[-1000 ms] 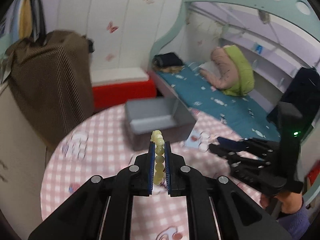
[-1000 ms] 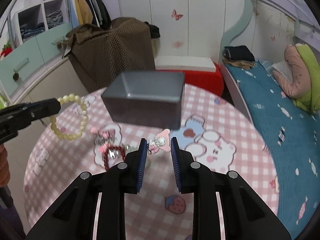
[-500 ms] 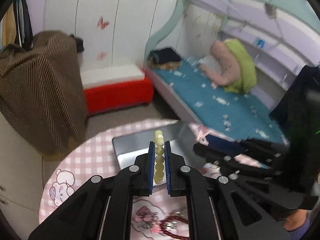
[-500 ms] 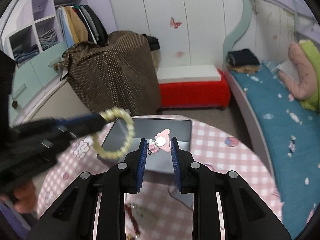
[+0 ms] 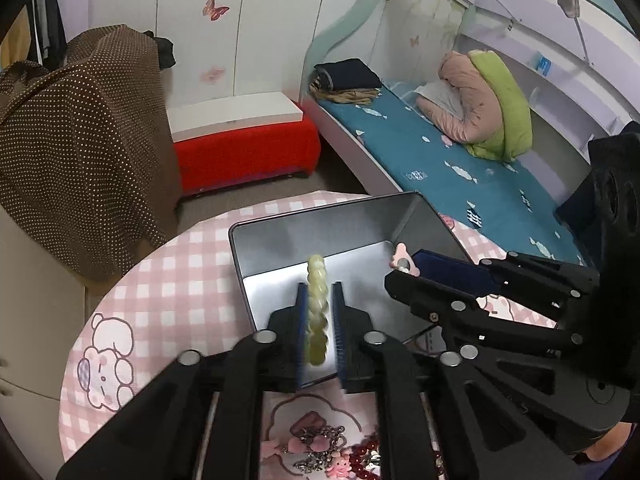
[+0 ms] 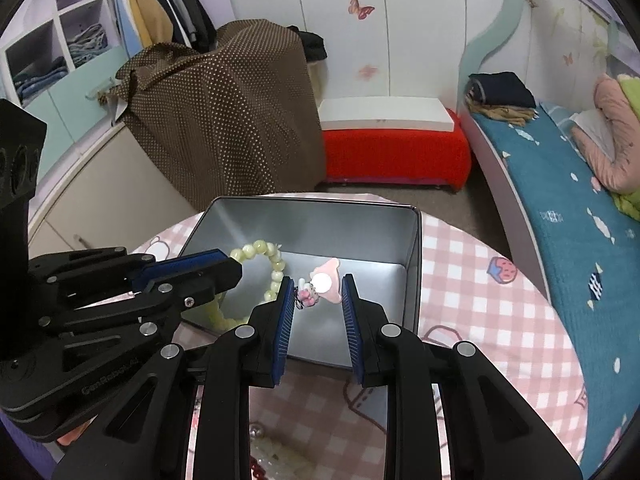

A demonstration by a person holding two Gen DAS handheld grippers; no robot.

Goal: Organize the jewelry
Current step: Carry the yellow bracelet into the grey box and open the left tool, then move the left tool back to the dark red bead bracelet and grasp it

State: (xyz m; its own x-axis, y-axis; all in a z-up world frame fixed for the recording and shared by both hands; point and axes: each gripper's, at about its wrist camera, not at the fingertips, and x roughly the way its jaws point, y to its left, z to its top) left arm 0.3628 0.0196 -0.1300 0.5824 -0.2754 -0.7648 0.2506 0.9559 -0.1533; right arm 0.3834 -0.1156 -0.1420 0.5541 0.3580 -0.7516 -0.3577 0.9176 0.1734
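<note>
A pale green bead bracelet hangs between the pads of my left gripper, over the open grey metal box. The left jaws are opening, and the pads stand a little off the blurred beads. In the right wrist view the bracelet hangs down into the box from the left gripper. My right gripper is shut on a pink charm with a small trinket dangling from it, also above the box. The right gripper reaches in from the right.
The box stands at the far side of a round table with a pink checked cloth. A heap of red beads and pink trinkets lies near my left gripper's base. Beyond the table are a red bench, a bed and a brown dotted cover.
Both grippers have moved forward and down over the box. The left jaws have parted slightly and the bracelet hangs lower and blurred. The right gripper still grips the charm.
</note>
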